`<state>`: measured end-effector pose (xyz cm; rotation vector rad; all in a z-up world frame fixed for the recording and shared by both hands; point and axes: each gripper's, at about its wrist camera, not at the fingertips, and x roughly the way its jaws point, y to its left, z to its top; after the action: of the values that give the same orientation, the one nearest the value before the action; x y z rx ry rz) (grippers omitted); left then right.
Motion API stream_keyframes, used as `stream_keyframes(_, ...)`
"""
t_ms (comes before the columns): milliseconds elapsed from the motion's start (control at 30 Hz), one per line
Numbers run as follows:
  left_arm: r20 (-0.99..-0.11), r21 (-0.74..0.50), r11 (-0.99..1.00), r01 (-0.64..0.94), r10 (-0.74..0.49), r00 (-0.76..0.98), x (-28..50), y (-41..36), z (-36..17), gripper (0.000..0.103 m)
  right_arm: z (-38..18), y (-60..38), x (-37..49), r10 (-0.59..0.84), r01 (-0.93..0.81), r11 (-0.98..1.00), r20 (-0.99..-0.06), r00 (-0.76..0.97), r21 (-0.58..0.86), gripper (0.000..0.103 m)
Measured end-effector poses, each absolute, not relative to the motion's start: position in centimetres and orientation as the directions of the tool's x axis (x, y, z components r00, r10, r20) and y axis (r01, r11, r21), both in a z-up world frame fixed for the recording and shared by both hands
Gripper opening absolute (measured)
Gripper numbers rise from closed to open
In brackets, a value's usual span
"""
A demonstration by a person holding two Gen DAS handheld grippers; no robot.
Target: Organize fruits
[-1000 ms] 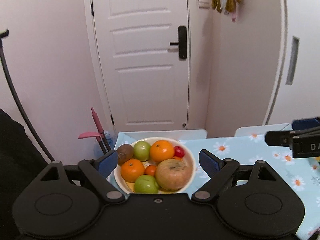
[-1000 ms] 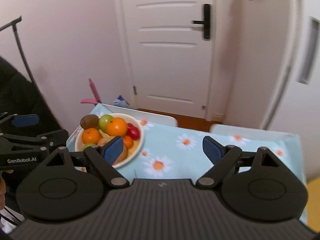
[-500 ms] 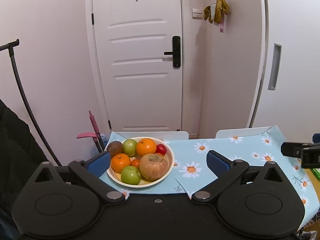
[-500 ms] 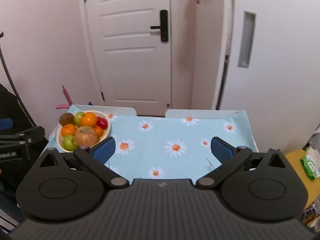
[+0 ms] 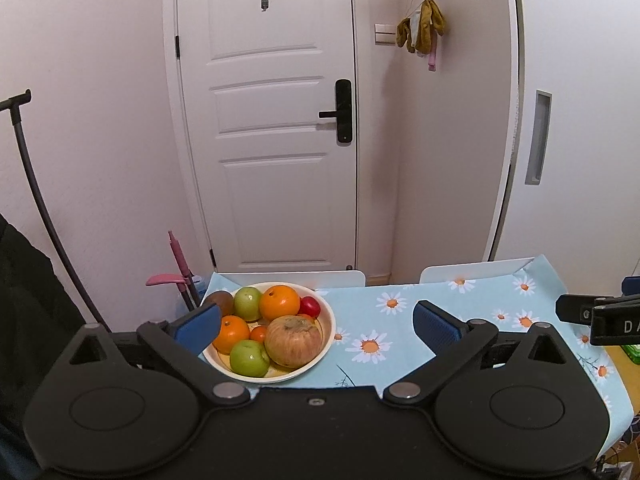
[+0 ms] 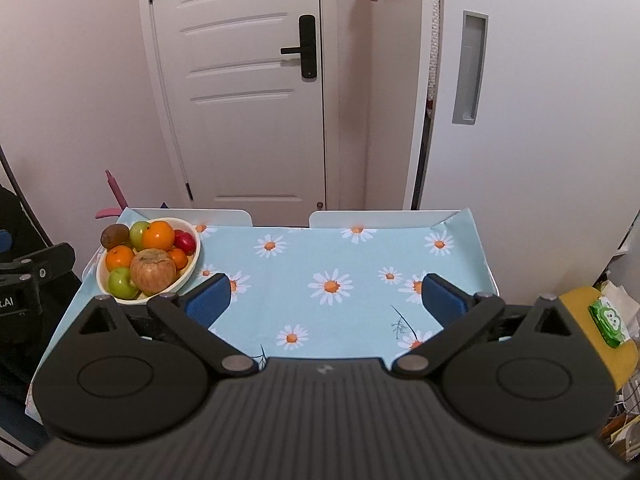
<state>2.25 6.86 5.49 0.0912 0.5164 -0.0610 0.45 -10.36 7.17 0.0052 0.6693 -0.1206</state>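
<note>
Fruit heaped in a cream bowl (image 5: 326, 330) at the counter's (image 6: 340, 248) left end: kiwi (image 5: 218, 302), two green apples, two oranges, a big russet apple (image 5: 294, 340), a red fruit (image 5: 310, 306), a small tangerine. Daisy-print cloth covers the counter. Left hand-held gripper (image 5: 316, 322), jaws spread wide, holds nothing, hovers just short of the bowl. Right hand-held gripper (image 6: 326, 300), jaws likewise apart and holding nothing, is over bare cloth. Right view alone shows the full counter width, a yellow stool (image 6: 616, 354) and a green packet (image 6: 610, 320) beside it. Left view alone shows clothes (image 5: 420, 30) hung by the door (image 5: 272, 120).
</note>
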Motion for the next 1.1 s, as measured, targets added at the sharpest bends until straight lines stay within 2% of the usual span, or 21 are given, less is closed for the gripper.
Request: stream_keyframes(1100, -0.496, 0.076, 0.994, 0.078, -0.03, 0.868, 2.32, 6.63, 5.47, 0.103, 6.84, -11.24, 0.77, -0.133, 0.14, 0.989, -0.634, 0.762, -0.04, 0.103)
